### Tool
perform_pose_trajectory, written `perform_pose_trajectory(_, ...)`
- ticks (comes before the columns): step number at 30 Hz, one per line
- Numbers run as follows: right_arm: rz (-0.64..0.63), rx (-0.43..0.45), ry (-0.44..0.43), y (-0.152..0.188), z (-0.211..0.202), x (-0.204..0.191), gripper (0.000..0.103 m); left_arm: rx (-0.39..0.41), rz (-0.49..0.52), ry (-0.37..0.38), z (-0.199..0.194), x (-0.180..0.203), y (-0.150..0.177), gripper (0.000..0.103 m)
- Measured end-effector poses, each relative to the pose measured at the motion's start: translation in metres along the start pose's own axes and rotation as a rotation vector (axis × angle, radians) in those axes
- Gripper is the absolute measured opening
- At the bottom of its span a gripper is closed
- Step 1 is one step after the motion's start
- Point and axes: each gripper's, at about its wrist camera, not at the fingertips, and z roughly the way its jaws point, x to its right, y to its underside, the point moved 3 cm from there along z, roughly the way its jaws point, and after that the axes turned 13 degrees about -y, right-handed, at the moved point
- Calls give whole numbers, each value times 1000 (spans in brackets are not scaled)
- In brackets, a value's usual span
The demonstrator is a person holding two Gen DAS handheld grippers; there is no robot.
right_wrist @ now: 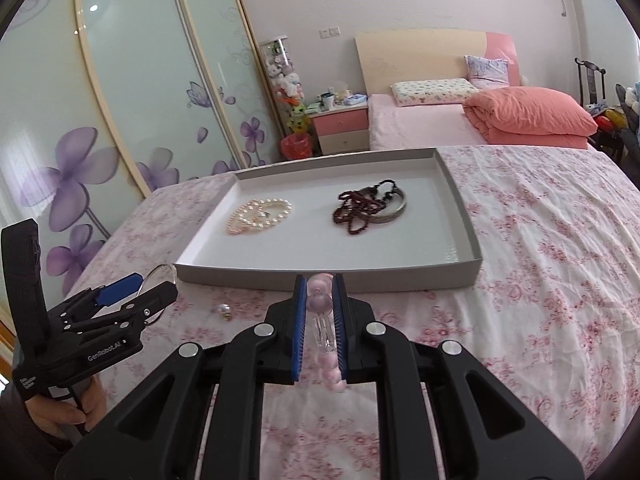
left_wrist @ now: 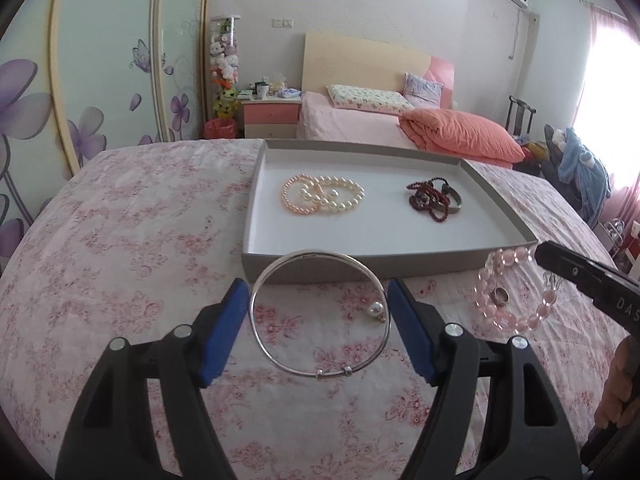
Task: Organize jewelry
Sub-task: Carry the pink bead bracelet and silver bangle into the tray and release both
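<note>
Bed: left tool (left_wrist: 318, 312) pinches bangle (left_wrist: 320, 316), right tool (right_wrist: 320, 328) pinches pink beads (right_wrist: 322, 320); lift both clear over tray (right_wrist: 460, 196) rim.

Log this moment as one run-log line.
left gripper: holds silver bangle | right gripper: shut on pink bead bracelet | tray: pearls, dark beads

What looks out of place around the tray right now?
A single pearl earring and a small ring lie loose on the floral bedspread, outside the tray. Inside, the dark red beads sit tangled over a metal bangle.
</note>
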Motion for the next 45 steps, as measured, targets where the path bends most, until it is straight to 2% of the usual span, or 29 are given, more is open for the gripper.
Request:
perform_pose_trajectory(21, -17, 84, -13, -5, -21, -17, 14, 144, -29, -28, -39, -5, -9, 70)
perform_pose_trajectory(32, -49, 163, -5, -25, -40, -25, 14, 214, -19, -25, -55, 3, -24, 70)
perform_pose_trajectory(39, -91, 224, 25, -45, -49, -28, 14, 243, -5, -24, -56, 11, -36, 70)
perform_pose_trajectory(45, -97, 244, 46, -62, -43, -23, 14, 260, 8, -24, -48, 20, -49, 70)
